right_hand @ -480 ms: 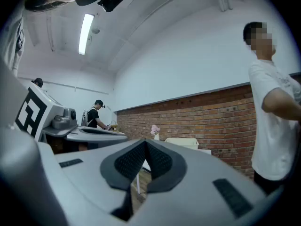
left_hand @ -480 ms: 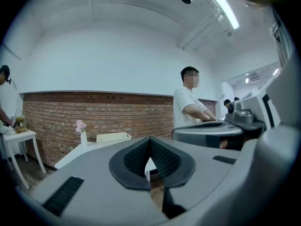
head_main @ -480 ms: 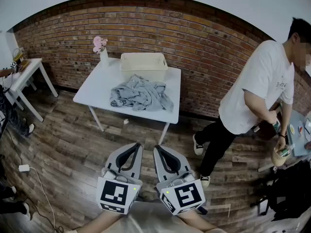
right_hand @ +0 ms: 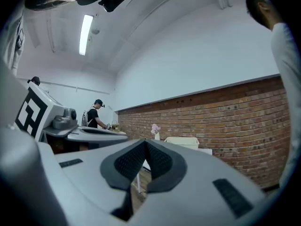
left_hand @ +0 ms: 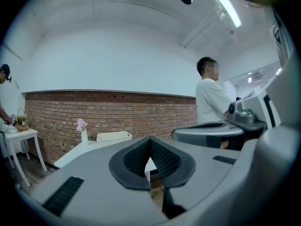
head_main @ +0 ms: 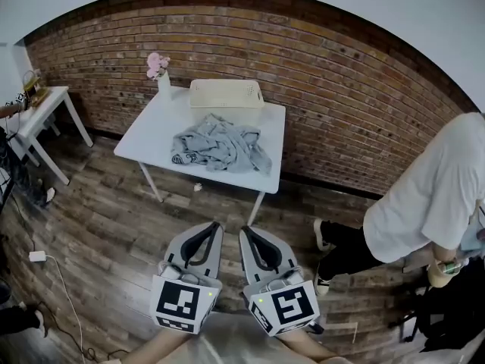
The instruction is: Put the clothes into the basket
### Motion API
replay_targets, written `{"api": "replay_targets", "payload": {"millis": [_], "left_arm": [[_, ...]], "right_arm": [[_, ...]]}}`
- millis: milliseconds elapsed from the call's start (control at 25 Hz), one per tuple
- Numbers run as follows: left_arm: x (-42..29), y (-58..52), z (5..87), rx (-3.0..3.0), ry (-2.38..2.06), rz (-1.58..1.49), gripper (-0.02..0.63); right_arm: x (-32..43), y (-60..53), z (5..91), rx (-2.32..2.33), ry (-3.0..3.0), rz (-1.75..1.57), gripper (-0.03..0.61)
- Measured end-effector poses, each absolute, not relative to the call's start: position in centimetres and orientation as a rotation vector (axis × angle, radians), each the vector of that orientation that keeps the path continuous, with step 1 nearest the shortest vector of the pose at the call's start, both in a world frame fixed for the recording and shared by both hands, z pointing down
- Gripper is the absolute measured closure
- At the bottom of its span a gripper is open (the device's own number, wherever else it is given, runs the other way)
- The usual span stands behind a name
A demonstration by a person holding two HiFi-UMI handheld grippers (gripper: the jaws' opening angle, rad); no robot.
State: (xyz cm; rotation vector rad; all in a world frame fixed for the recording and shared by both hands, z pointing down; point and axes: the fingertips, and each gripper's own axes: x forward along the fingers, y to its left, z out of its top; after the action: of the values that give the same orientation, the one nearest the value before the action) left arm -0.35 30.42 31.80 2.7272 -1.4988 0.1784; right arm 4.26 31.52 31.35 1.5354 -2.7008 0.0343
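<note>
**Clothes** [head_main: 220, 146]: one crumpled grey heap lying on the middle of the white table [head_main: 144, 135], outside the basket.

**Basket** [head_main: 226, 94]: cream, perforated walls, upright at the table's far edge against the brick wall [head_main: 341, 89]. It is just beyond the heap; whether they touch cannot be told.

**Vase of pink flowers** [head_main: 161, 78]: on the table's far left corner, left of the basket.

**Left gripper** [head_main: 214, 227]: near, over the wooden floor [head_main: 98, 218], well apart from the table. Jaws pressed together with nothing between them.

**Right gripper** [head_main: 245, 230]: just beside the left one, pointing the same way. Jaws pressed together and empty.

**Person in a white shirt** [head_main: 428, 199]: at the right, bent over, well apart from the table.

**Second white table** [head_main: 45, 105]: far left.
</note>
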Motion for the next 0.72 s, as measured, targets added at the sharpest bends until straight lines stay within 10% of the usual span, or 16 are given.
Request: {"api": "replay_targets", "payload": {"millis": [720], "left_arm": [[0.3,29.8,32.3,2.695,-1.541,0.187,0.606]], "right_arm": [[7.5,30.4,32.7,1.584,-2.719,0.14,0.572]]}}
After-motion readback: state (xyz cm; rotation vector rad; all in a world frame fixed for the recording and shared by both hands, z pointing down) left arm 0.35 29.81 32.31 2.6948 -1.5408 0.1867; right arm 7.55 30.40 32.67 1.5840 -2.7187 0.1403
